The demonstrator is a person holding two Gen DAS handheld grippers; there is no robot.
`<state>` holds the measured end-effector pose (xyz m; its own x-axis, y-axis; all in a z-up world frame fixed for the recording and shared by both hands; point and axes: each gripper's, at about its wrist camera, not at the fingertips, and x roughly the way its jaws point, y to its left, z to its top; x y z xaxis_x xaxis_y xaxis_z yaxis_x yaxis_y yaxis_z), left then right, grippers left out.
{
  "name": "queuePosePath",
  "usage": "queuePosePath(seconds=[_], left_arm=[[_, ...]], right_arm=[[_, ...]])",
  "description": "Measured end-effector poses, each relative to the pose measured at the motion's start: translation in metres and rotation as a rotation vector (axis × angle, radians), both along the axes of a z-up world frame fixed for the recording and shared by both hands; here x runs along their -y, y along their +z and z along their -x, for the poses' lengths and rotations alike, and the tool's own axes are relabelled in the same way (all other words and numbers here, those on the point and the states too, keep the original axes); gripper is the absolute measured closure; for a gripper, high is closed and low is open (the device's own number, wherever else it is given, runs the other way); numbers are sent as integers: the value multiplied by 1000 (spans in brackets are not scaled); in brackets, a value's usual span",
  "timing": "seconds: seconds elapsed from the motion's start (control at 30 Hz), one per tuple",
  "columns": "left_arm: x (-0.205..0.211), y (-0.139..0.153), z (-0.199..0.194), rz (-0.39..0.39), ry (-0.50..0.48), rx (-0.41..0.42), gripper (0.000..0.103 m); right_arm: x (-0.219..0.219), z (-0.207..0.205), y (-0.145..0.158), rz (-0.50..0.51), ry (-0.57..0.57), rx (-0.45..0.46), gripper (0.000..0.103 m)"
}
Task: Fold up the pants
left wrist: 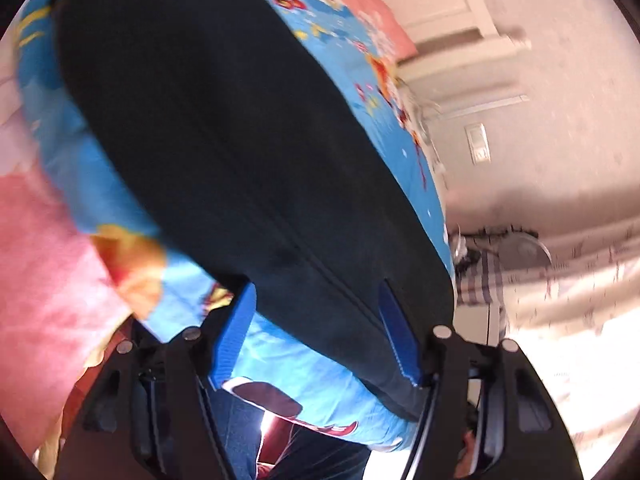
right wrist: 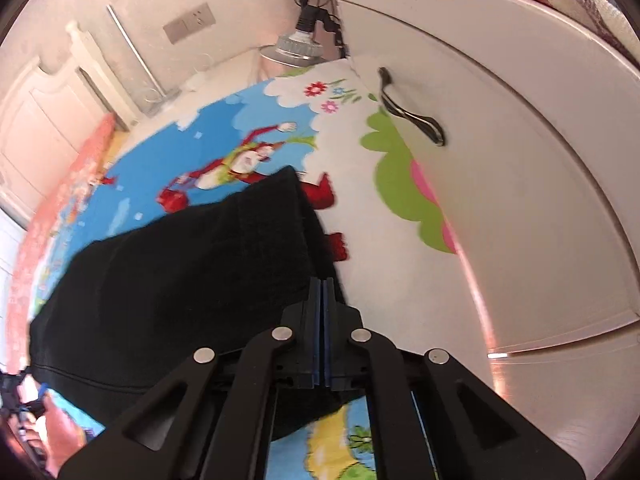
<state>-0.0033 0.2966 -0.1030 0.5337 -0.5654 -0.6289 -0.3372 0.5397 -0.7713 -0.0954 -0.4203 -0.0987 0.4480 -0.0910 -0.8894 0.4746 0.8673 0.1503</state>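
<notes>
pants [left wrist: 224, 152] long axis 11-to-5 from left gripper [left wrist: 320, 340] | jaws apart astride near end | right gripper [right wrist: 322, 304] pinched on pants edge, cloth toward 9

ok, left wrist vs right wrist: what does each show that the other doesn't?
Left wrist only: the left gripper, open, its blue pads either side of the black pants' edge, plus plaid fabric.
Right wrist only: the right gripper, shut at the pants' edge, and a white cabinet door with a handle.
Both: the pants on the cartoon bedsheet, the wall switch.
</notes>
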Motion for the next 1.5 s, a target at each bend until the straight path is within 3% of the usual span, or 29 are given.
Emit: queuePosePath(seconds=[0.07, 0.13, 0.27, 0.3, 0.37, 0.4, 0.43, 0.5, 0.53, 0.7, 0.83, 0.93, 1.07, 1.13, 1.2, 1.23, 1.3, 1.37, 1.5], left_arm=[[-17, -6, 7, 14, 56, -27, 41], [-25, -10, 11, 18, 75, -46, 42], [-33, -14, 11, 13, 100, -53, 47], [-34, -14, 8, 3, 101, -52, 49], [-39, -13, -1, -11, 99, -58, 53], [-40, -13, -4, -30, 99, -72, 64], [-45, -10, -6, -47, 99, -80, 75], [-48, -5, -8, -86, 96, -89, 87], [-49, -4, -8, -103, 92, -99, 88], [-59, -3, -11, -82, 94, -89, 86], [-81, -5, -10, -53, 160, -82, 86], [-103, 4, -8, -59, 212, -60, 85], [-134, -3, -20, -24, 256, -94, 82], [-139, -3, -25, -33, 245, -122, 86], [-133, 10, -36, -122, 189, -118, 97], [-130, 19, -42, -157, 160, -101, 97], [-125, 56, -45, -232, 122, 42, 97], [-124, 71, -41, -299, 118, 80, 97], [-141, 17, -35, -214, 140, -101, 96]], right_arm=[[-1, 7, -9, -30, -12, -17, 102], [-5, 15, -3, 6, -31, -7, 99], [-25, 28, 39, 97, -53, 95, 91], [-38, 27, 49, 105, -22, 128, 85], [-66, 16, 62, 102, 70, 171, 58], [-82, 10, 65, 93, 123, 189, 37], [-100, 4, 67, 81, 180, 203, 30], [-141, -10, 66, 39, 308, 225, 30], [-161, -17, 63, 18, 361, 228, 29], [-268, -43, 45, -140, 609, 208, 29], [-362, -61, 41, -170, 823, 203, 28], [-411, -68, 35, -161, 915, 194, 25], [-453, -78, 20, -99, 978, 154, 25], [-461, -80, 12, -75, 977, 132, 24], [-461, -84, 4, -75, 955, 105, 21], [-460, -83, 0, -74, 946, 97, 20], [-458, -82, -5, -65, 936, 83, 20], [-455, -80, -7, -60, 926, 86, 17], [-457, -81, -12, -43, 914, 71, 15]])
